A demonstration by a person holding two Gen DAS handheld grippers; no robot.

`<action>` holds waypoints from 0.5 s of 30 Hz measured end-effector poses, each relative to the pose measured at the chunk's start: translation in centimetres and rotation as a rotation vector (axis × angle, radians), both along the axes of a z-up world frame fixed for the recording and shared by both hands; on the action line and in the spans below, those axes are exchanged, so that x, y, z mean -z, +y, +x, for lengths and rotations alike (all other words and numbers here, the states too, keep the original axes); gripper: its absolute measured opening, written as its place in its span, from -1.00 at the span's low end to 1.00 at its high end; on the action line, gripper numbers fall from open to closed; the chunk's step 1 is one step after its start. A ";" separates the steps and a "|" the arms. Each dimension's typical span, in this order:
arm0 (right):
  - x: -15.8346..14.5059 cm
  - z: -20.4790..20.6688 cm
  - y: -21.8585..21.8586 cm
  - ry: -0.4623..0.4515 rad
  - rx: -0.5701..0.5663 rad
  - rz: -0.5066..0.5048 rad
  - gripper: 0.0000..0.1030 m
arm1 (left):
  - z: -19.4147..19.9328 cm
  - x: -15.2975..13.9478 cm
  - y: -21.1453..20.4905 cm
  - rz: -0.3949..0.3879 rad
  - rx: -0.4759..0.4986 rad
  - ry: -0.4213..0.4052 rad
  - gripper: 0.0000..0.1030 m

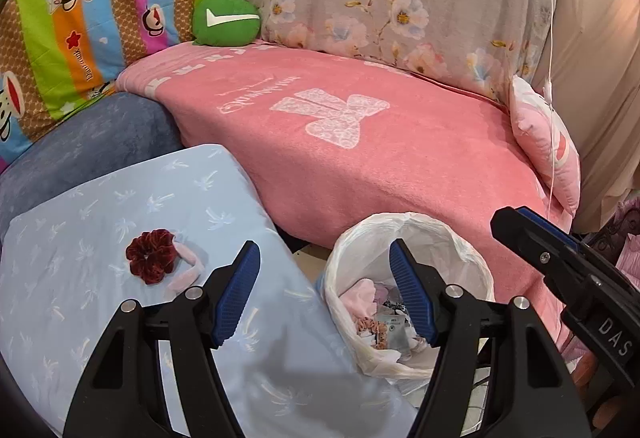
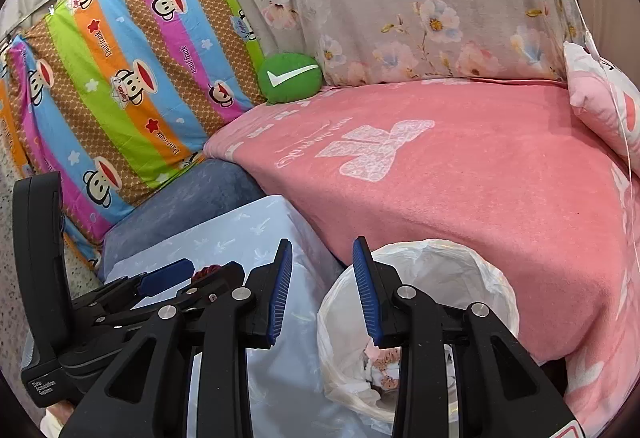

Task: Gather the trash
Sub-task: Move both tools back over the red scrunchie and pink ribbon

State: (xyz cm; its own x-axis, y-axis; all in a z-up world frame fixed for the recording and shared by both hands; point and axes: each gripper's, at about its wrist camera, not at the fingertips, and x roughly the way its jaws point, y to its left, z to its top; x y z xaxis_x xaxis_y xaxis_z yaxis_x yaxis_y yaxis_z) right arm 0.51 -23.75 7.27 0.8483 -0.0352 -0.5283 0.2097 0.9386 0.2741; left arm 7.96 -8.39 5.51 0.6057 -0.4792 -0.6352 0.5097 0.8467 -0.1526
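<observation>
Both tongs stand wide and hold nothing: left tongs (image 1: 324, 294) hang over the gap between the pale blue cushion (image 1: 120, 206) and the trash bin (image 1: 408, 294), right tongs (image 2: 322, 294) just beside them. White bag lining the bin holds wrappers and pinkish scraps (image 1: 384, 322). Bin sits against the front edge of the pink blanket (image 1: 360, 142), whose top is open. Only the left view fully shows a dark red scrunchie (image 1: 150, 256) on the cushion.
</observation>
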 end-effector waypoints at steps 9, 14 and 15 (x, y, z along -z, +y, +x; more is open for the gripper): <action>0.9 1.3 2.6 0.034 -0.055 -0.012 -0.36 | 0.9 0.9 3.2 -0.007 -0.060 0.024 0.25; 1.6 2.1 4.5 0.055 -0.090 -0.017 -0.32 | 1.6 1.6 5.4 -0.001 -0.106 0.035 0.25; 1.8 2.3 4.9 0.060 -0.097 -0.018 -0.31 | 1.7 1.7 6.0 0.002 -0.118 0.037 0.25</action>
